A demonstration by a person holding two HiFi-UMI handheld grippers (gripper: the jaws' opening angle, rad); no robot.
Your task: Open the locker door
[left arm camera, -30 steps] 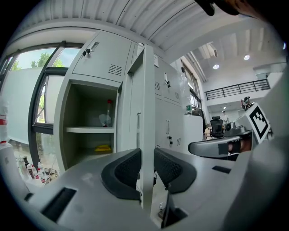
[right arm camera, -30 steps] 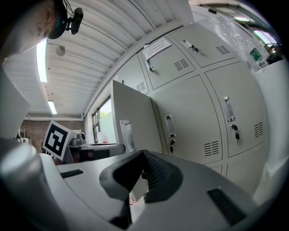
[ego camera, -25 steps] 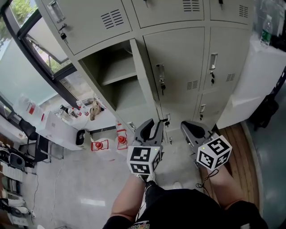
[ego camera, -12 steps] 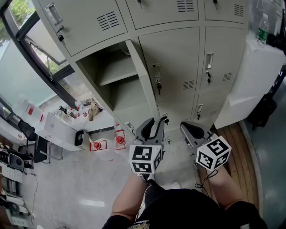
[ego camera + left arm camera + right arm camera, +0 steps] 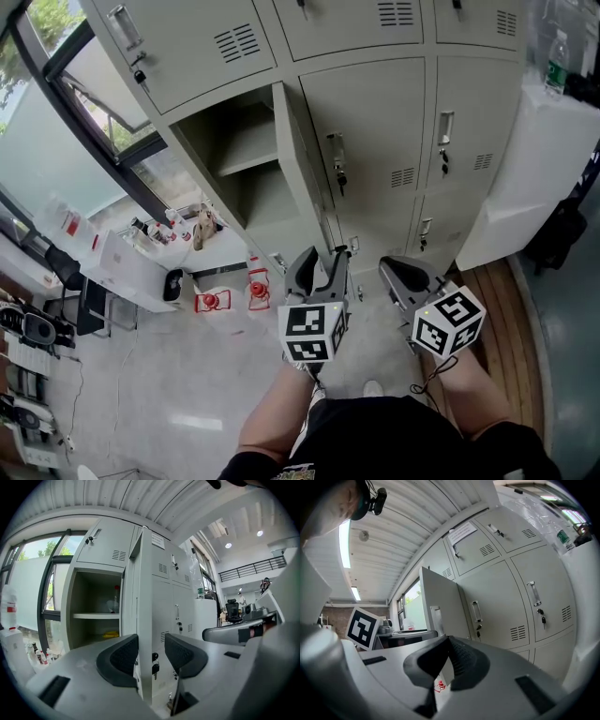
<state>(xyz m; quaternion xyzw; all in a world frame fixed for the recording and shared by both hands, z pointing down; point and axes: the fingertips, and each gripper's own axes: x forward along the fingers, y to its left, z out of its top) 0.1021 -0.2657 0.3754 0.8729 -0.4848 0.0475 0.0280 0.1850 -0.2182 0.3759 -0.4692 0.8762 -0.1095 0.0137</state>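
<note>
The grey locker door (image 5: 302, 164) stands swung out, edge-on to me, beside its open compartment (image 5: 246, 169) with one shelf. My left gripper (image 5: 321, 264) is at the door's lower free edge. In the left gripper view the door edge (image 5: 140, 597) runs between the two pads (image 5: 123, 657); the jaws have just been opening and no longer press on it. Keys (image 5: 153, 662) hang in a lock just beyond the jaws. My right gripper (image 5: 405, 272) hangs to the right of the door, apart from it, and its pads (image 5: 459, 660) meet with nothing between them.
Neighbouring locker doors (image 5: 384, 141) are closed, with handles and keys. A window and a white bench with bottles (image 5: 141, 248) lie to the left. Red items (image 5: 212, 301) sit on the floor. A white cabinet (image 5: 539, 159) stands at the right, above a wooden floor strip (image 5: 502, 309).
The left gripper's jaws have spread apart around the door edge. The door stays swung out, and the right gripper has not moved.
</note>
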